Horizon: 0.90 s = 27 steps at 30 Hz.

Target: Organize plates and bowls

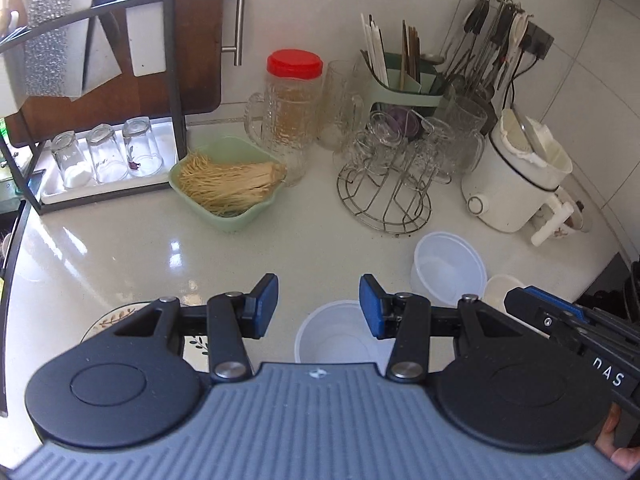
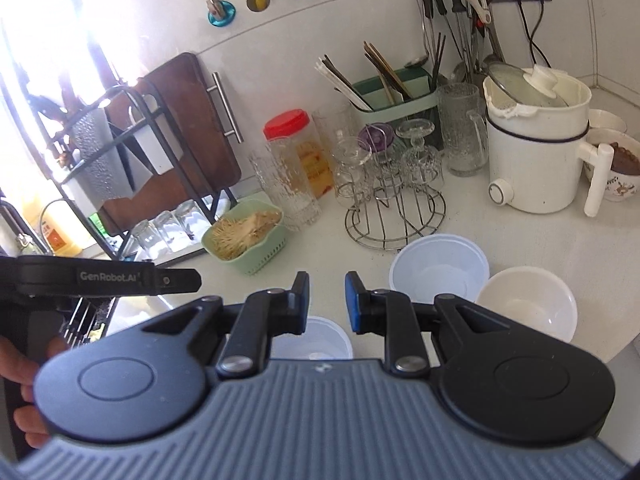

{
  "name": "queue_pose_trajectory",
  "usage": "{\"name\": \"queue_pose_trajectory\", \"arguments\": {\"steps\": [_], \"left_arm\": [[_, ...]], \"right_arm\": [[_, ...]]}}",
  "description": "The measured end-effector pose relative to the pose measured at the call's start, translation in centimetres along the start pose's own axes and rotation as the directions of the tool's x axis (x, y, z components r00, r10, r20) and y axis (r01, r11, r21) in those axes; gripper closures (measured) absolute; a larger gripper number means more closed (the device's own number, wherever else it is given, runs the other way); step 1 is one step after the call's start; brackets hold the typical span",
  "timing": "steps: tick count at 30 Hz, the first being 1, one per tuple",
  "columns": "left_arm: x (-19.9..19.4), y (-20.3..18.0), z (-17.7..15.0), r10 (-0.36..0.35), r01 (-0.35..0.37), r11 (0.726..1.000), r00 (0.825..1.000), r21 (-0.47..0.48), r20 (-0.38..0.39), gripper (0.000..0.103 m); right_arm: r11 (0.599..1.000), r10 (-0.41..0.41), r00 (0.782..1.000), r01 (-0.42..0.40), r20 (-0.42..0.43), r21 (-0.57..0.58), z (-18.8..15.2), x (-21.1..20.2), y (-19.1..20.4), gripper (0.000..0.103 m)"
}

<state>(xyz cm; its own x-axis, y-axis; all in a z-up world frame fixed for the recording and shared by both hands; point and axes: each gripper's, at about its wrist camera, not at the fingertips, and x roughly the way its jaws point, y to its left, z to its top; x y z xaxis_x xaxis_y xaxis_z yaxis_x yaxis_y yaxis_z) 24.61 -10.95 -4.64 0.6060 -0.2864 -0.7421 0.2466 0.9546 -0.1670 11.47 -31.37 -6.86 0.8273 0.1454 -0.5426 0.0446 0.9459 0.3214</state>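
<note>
Both tongs empty, left gripper [image 1: 319, 306] wide open, right gripper [image 2: 327, 302] narrower, hovering over the counter; near translucent white plastic bowl [image 1: 340, 336] sits upright just under the left gripper's right finger, nearer that hand.

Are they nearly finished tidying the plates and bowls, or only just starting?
Only starting, it seems. Nothing looks stacked yet: the near plastic bowl, the far plastic bowl, the cream bowl and the leaf-patterned plate all sit apart on the counter. Nothing is in hand: the left gripper and right gripper are both open and empty. All the gathering remains.
</note>
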Motion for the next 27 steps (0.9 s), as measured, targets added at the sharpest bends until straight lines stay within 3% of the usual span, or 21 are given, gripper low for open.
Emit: {"name": "queue_pose_trajectory", "arguments": {"steps": [5,14,27], "left_arm": [[-2.0,-1.0,-0.4,0.038,-0.04,0.999,0.999,0.027,0.039,0.052],[-4.2,-2.6,-1.5,0.046,-0.047,0.999,0.995,0.018,0.085,0.052],[-5.2,-6.0,-4.6,0.022,-0.022,1.0,0.996,-0.002,0.085,0.052]], "right_arm": [[1.0,0.017,1.0,-0.017,0.019,-0.014,0.4,-1.4,-0.2,0.08],[0.997,0.061,0.998,-0.06,0.03,-0.042,0.4,-3.3,-0.6,0.08],[0.997,0.053,0.998,-0.052,0.02,-0.059,-1.0,-5.6,-3.2,0.08]]}}
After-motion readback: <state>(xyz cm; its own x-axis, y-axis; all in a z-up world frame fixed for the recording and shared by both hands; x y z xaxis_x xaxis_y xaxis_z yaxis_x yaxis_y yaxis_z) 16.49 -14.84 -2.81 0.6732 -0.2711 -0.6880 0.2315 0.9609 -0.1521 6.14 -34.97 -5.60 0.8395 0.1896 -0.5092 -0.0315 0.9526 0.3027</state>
